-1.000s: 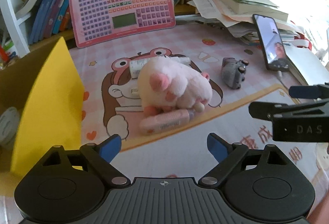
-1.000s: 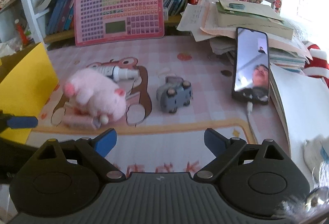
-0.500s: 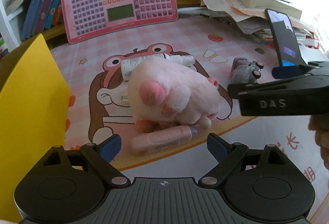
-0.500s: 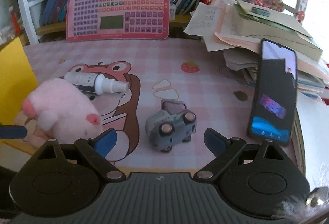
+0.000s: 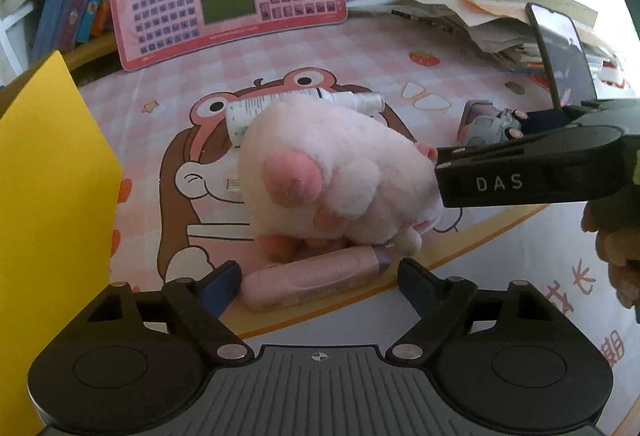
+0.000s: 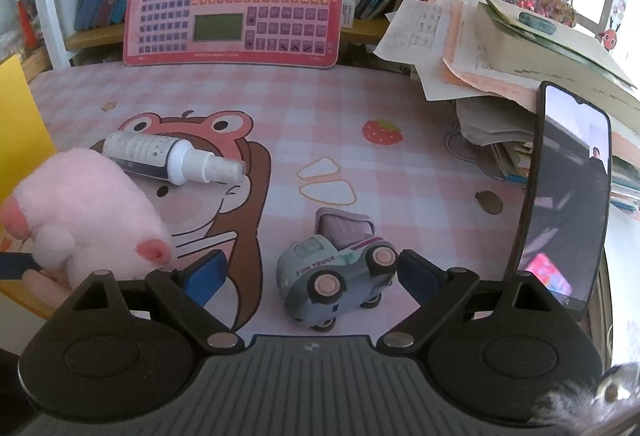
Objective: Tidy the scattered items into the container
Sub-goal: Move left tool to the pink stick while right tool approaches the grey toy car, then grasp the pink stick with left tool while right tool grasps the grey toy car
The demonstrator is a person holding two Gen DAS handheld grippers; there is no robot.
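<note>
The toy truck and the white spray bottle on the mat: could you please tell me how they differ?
The toy truck stands upright on its wheels; the white spray bottle lies on its side. The truck is grey-blue and stubby; the bottle is a slim white cylinder. The truck sits between the right tongs, the bottle farther back beside the pink plush. Both rest untouched on the mat.

Plush paw (image 5: 332, 171): fluffy pink pile, matt, with smoother, darker pink pads. Pink tube (image 5: 316, 282) at lower centre of the left view: smooth plastic, satin sheen. Spray bottle (image 6: 172, 157): white plastic, glossy cap, paper-like printed label. Toy truck (image 6: 340, 268), lower centre of the right view: hard moulded plastic, slightly shiny (wheels pale pink, matt). Desk mat (image 6: 360, 107): smooth printed sheet, low gloss. Yellow container (image 5: 52, 195) at left edge: flat matt wall, card-like. Phone (image 6: 564, 203) at right: glossy glass face. Left gripper (image 5: 320, 286) and right gripper (image 6: 312, 274): matt black plastic, blue matt fingertip pads, small bright metal pins.
</note>
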